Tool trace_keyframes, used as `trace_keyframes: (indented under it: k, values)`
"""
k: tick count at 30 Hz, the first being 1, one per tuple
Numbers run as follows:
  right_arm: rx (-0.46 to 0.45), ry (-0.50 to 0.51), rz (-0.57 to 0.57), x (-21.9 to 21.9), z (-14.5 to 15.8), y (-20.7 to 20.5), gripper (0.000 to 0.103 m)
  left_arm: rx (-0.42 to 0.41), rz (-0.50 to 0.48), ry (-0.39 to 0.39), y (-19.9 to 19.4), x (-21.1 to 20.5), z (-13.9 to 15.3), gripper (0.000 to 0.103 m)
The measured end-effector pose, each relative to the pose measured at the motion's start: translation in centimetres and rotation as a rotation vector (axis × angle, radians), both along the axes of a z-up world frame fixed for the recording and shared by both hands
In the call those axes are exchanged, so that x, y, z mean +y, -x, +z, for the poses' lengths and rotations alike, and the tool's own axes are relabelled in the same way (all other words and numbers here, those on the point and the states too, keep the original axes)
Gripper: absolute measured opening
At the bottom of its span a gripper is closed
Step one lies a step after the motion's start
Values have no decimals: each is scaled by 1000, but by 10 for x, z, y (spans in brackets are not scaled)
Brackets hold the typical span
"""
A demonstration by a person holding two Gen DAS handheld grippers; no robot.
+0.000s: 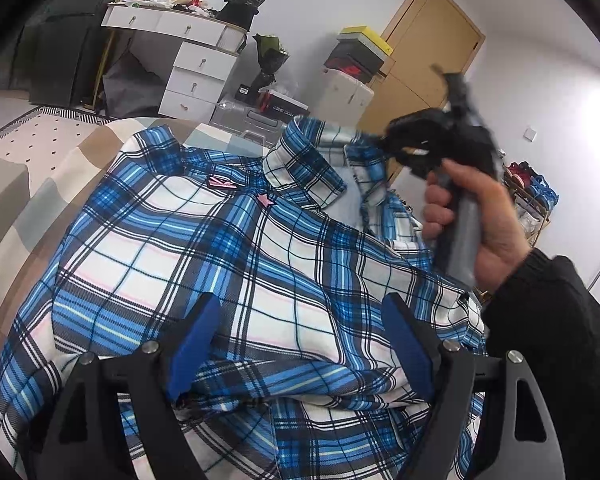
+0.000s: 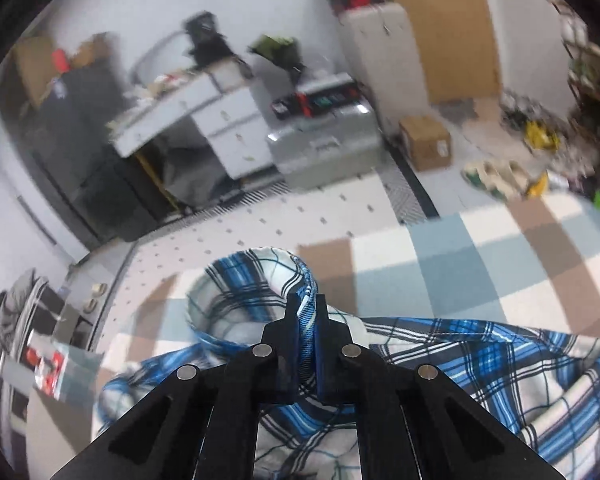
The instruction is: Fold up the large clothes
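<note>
Checkered bedspread point(image 2: 440, 248) under plaid shirt point(image 1: 228, 264); left gripper point(image 1: 300, 344) spread above it, right gripper point(image 2: 305, 312) pinching lifted edge.

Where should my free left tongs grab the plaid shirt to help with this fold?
Take the shirt at the folded ridge below the open left tongs, coming straight down from above. That raised doubled edge offers fabric to pinch; elsewhere it lies flat. The right tongs already hold the collar end.
</note>
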State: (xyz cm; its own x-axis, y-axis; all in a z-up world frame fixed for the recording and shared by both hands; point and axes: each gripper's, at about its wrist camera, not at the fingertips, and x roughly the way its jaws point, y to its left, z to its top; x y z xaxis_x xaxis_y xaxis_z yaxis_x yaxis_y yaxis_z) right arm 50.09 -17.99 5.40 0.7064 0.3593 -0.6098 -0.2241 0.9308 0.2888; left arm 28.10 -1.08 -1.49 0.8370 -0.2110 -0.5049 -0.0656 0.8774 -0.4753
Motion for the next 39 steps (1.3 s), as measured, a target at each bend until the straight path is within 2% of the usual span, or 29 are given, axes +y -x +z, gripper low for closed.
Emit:
trace_keyframes:
  k: [4,7,10,13,15,17,20,22,23,25,27,28,29,31,32,33,34,35,37,39]
  values:
    - [-150,16,104,-1,38,66,3,-9,5,2,1,1,2,79]
    - [-230,55,158,-8,49,124,3,-22,11,22,3,7,3,79]
    - [-261,33,185,-24,46,193,2,-59,37,81,9,20,5,79]
    - [-215,35,194,-32,23,239,2,-112,81,128,19,30,9,79]
    - [-135,100,188,-31,-4,261,2,-145,87,148,23,32,12,79]
    - [-39,160,167,-32,-28,268,2,-172,67,156,25,29,15,79]
    - [100,187,114,-42,-59,261,2,-189,-2,162,22,21,20,79]
    - [170,201,73,-47,-74,256,2,-117,-85,188,9,11,16,79]
    - [196,193,66,-49,-78,257,2,-74,-94,183,1,6,13,79]
    - [227,204,56,-46,-84,255,2,83,-73,77,-21,-12,7,79]
    - [223,228,55,-41,-85,254,3,102,-80,73,-30,-19,4,79]
    - [226,227,56,-40,-85,252,3,109,-65,69,-33,-21,4,77]
    - [225,213,51,-41,-84,250,3,114,-46,62,-35,-22,5,70]
    - [228,189,65,-41,-82,250,3,121,-12,49,-38,-23,7,25]
    - [227,163,83,-43,-80,252,4,127,-15,54,-38,-24,8,20]
    - [232,132,98,-47,-76,253,10,107,-8,47,-34,-24,13,9]
    - [234,110,105,-50,-73,255,22,88,-11,34,-28,-25,18,6]
    - [221,78,108,-55,-68,258,27,75,-17,24,-20,-28,22,6]
    - [173,44,85,-71,-52,267,46,26,-36,46,-4,-28,38,5]
    - [123,-6,72,-84,-39,270,47,-22,-54,47,11,-31,47,4]
